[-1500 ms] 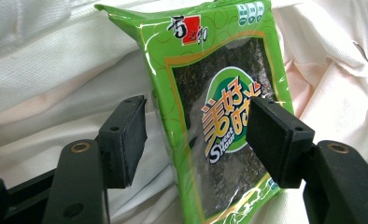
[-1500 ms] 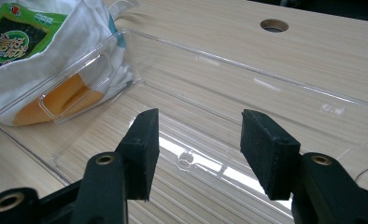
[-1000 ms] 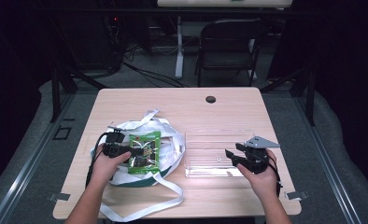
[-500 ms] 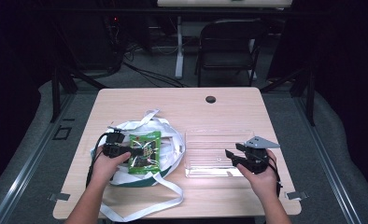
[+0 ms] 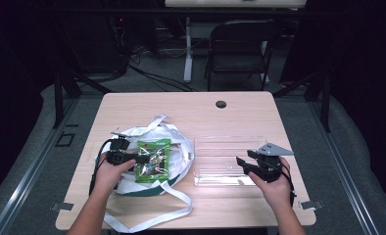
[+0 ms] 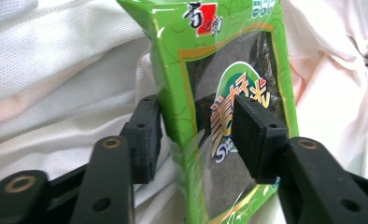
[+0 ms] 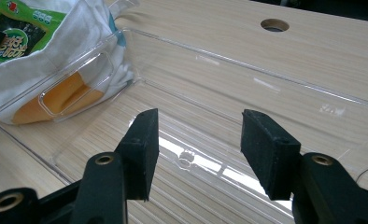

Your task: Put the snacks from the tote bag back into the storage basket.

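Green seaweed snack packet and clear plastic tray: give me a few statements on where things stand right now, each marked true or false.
1. The left claw has its jaws on either side of the green seaweed snack packet. True.
2. The packet already lies in the clear plastic tray. False: it is over the white mesh bag, left of the tray.
3. The right claw holds a yellow sponge. False: its jaws stand open above the tray with nothing between them.
4. The round hole in the wooden table lies beyond the tray. True.
5. The tray is upside down. False: it sits open side up.
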